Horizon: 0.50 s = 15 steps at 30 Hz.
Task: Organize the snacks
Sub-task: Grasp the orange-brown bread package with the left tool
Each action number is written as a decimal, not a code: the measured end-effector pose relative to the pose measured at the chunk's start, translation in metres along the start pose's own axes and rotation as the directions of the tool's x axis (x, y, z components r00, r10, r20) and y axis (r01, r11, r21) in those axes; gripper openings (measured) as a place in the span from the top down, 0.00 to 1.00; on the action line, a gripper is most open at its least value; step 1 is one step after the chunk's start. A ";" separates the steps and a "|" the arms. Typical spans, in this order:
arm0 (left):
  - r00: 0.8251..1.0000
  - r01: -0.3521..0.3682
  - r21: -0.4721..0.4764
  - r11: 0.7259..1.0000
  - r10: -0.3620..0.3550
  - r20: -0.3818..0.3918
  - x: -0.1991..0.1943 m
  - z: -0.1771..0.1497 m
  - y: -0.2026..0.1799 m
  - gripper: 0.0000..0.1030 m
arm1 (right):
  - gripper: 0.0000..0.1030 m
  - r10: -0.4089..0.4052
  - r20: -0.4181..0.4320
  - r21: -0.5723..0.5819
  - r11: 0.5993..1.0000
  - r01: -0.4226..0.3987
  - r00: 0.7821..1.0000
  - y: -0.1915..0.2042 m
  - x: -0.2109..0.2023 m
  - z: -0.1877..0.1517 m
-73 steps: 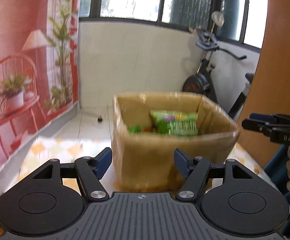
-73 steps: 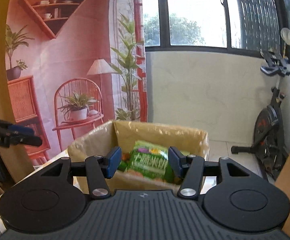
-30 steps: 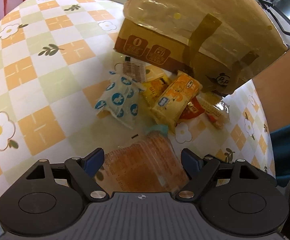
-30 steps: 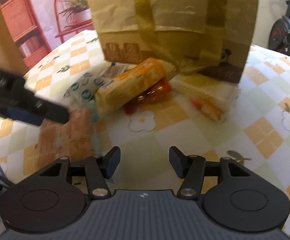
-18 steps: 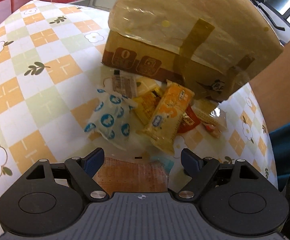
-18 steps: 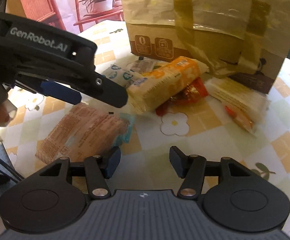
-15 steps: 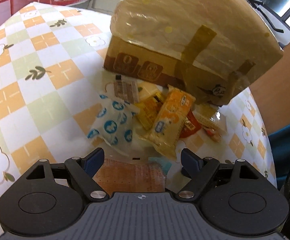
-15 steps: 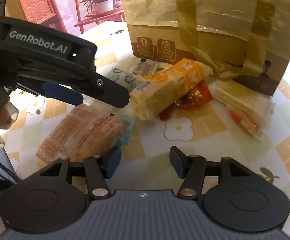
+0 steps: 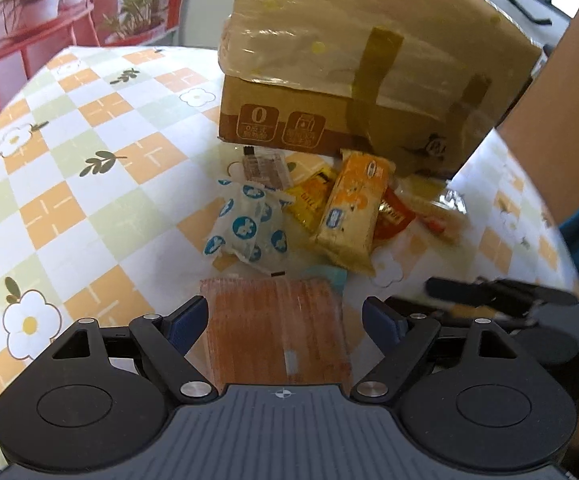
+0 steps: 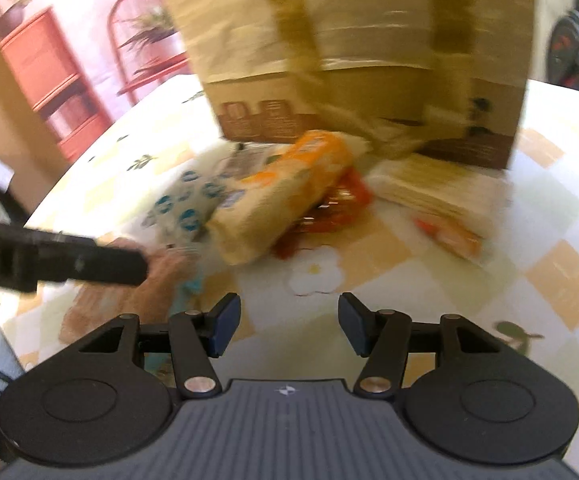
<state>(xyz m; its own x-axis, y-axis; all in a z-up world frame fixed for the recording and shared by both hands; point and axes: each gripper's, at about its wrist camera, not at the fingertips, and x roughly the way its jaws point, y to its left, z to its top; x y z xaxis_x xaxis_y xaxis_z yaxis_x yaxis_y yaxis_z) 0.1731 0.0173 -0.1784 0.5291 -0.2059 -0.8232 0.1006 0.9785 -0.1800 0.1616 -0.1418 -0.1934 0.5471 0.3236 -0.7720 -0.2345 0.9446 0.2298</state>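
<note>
Several snack packs lie on the checkered tablecloth in front of a taped cardboard box [image 9: 365, 68]. A brown cracker pack [image 9: 277, 340] lies between the open fingers of my left gripper [image 9: 285, 320], which stands over it without closing on it. Beyond it lie a white pack with blue dots [image 9: 249, 228], an orange-yellow pack [image 9: 353, 208], a red pack [image 9: 393, 216] and a clear wafer pack [image 9: 441, 216]. My right gripper [image 10: 287, 326] is open and empty over bare cloth, short of the orange-yellow pack [image 10: 285, 188]. The box [image 10: 361, 52] stands behind.
The table's edge curves off to the left and right. A red plant-stand backdrop [image 9: 29, 12] is behind the table and an exercise bike [image 10: 573, 52] at the far right. The left gripper's arm [image 10: 57, 260] crosses the right wrist view at the left.
Both grippers tilted down from the box's opening to the snacks on the table. In the last half second the left gripper came lower over the brown pack and the right moved nearer the pile.
</note>
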 end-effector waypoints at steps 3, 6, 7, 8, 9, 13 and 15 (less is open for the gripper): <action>1.000 -0.023 0.033 0.999 0.023 -0.015 0.006 -0.002 -0.005 0.14 | 0.43 -0.016 0.008 0.024 1.000 0.016 1.000 -0.008 -0.004 -0.003; 0.999 -0.041 0.059 0.997 0.042 -0.016 0.011 -0.003 -0.006 0.11 | 0.43 -0.029 0.014 0.042 0.999 0.028 0.999 -0.014 -0.007 -0.004; 0.998 -0.050 0.063 0.997 0.052 -0.021 0.013 -0.003 -0.007 0.11 | 0.43 -0.031 0.015 0.047 0.998 0.031 0.999 -0.015 -0.008 -0.005; 0.997 -0.061 0.064 0.996 0.063 -0.034 0.016 -0.003 -0.007 0.11 | 0.43 -0.034 0.017 0.051 0.998 0.033 0.999 -0.016 -0.008 -0.005; 0.996 -0.068 0.063 0.996 0.071 -0.046 0.018 -0.005 -0.008 0.11 | 0.43 -0.035 0.019 0.055 0.998 0.034 0.999 -0.017 -0.008 -0.005; 0.992 -0.093 0.068 0.993 0.099 -0.081 0.027 -0.010 -0.008 0.12 | 0.43 -0.042 0.022 0.058 0.997 0.040 0.999 -0.019 -0.009 -0.005; 0.994 -0.070 0.032 0.997 0.073 -0.085 0.028 -0.010 -0.002 0.15 | 0.43 -0.043 0.024 0.059 0.997 0.042 0.999 -0.020 -0.009 -0.005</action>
<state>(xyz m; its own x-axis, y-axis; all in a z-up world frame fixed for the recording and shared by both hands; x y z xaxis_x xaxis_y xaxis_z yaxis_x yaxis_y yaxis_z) 0.1790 0.0095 -0.2063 0.4619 -0.1343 -0.8767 0.0897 0.9905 -0.1044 0.1573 -0.1637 -0.1936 0.5759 0.2836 -0.7668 -0.1638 0.9589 0.2317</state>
